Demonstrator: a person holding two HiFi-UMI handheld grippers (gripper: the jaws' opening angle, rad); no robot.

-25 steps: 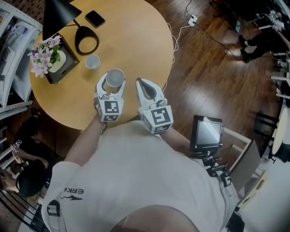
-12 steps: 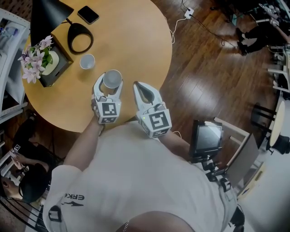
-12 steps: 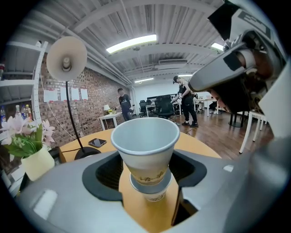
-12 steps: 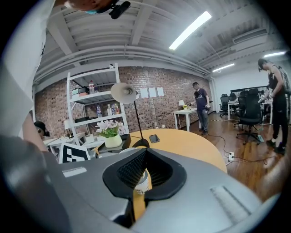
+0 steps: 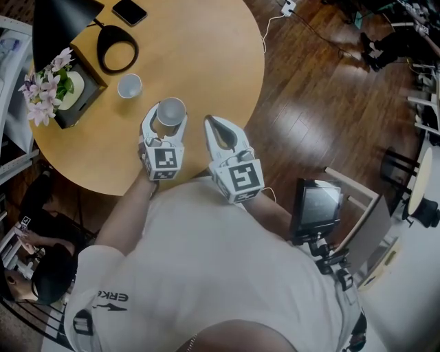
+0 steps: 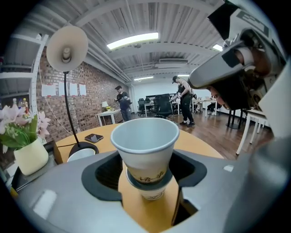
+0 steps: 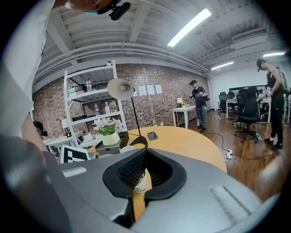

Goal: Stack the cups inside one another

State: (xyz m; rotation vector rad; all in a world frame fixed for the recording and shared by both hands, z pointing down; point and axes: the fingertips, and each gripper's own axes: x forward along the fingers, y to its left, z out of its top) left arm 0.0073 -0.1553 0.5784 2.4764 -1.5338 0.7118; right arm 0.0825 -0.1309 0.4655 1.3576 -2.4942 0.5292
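My left gripper (image 5: 170,113) is shut on a white paper cup (image 5: 170,110) over the round wooden table (image 5: 206,62). In the left gripper view this cup (image 6: 145,145) stands upright between the jaws. Its base is nested in the rim of a second cup (image 6: 151,189) just below it. A separate white cup (image 5: 128,86) stands on the table to the upper left, beside the lamp base; its rim (image 6: 81,154) shows over the left jaw. My right gripper (image 5: 214,126) is to the right of the held cup, shut and holding nothing. Through its narrow slit I see the nested cups (image 7: 141,181).
A black lamp (image 5: 62,20) with a ring base (image 5: 117,48), a phone (image 5: 129,12) and a boxed pot of flowers (image 5: 51,82) crowd the table's far left. The table edge curves away on the right above wood floor. A monitor (image 5: 315,206) stands at my right.
The left gripper with the cup has sunk slightly toward the table. The right gripper has stayed where it was. The head view has shifted a little.
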